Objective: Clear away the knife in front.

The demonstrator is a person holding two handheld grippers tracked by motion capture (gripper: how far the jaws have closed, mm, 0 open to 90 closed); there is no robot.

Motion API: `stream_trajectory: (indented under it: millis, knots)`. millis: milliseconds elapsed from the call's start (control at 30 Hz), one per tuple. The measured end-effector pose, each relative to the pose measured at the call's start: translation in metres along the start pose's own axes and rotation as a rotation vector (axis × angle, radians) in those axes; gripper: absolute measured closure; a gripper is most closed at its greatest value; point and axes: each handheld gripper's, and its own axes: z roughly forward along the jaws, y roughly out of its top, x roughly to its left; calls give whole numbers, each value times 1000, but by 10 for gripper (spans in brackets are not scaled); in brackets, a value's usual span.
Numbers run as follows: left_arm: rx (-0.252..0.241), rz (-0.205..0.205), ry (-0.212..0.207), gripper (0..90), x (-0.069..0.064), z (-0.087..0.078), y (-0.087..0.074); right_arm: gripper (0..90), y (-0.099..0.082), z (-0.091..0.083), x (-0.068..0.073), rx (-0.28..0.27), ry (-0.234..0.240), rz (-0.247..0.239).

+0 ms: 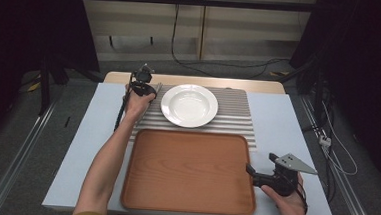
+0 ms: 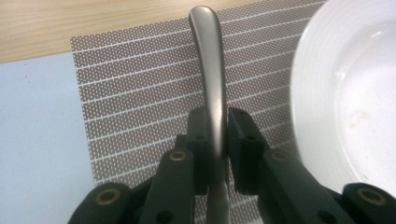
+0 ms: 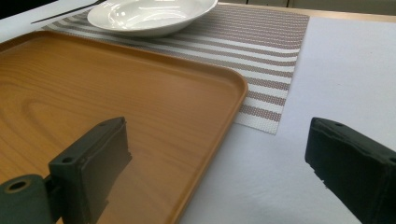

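My left gripper (image 1: 143, 86) is at the striped placemat's (image 1: 232, 121) left edge, just left of the white plate (image 1: 189, 105). It is shut on a grey metal cutlery handle (image 2: 211, 70), which sticks out past the jaws over the placemat (image 2: 140, 93); the piece's other end is hidden below the jaws. The plate (image 2: 345, 93) lies close on the right in the left gripper view. My right gripper (image 1: 250, 171) stands open with nothing between its fingers, at the right rim of the wooden tray (image 1: 189, 172). In the right gripper view its gap (image 3: 219, 154) spans the tray rim (image 3: 233, 98).
The tray lies in front of the placemat (image 3: 271, 42) and the plate (image 3: 149, 14). Pale table surface (image 1: 297, 129) runs along both sides. A strip of bare wood (image 1: 195, 81) shows behind the placemat. Cables lie on the floor beyond the table.
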Motion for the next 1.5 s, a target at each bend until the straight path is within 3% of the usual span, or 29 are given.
stream_trajectory:
  millis: [367,467,733,1067,1167,1333,1500]
  knots:
    - [-37,21,-10,802,0,-30,-6,59,0,-1,1,-4,-1,-5]
    - [-53,9,-27,802,-1,-36,-8,59,0,-1,2,-6,-2,-7]
    - [-60,71,-23,802,-7,-59,-15,59,1,-1,3,-5,3,-15]
    - [-86,132,-56,801,-23,-77,-25,59,1,-1,3,-4,3,-13]
    - [-96,124,-75,801,-26,-80,-32,60,1,-1,3,-3,4,-16]
    - [-94,155,-103,801,-32,-87,-40,61,1,0,4,-2,6,-19]
    - [-97,162,-90,801,-39,-96,-49,61,1,0,4,-2,5,-19]
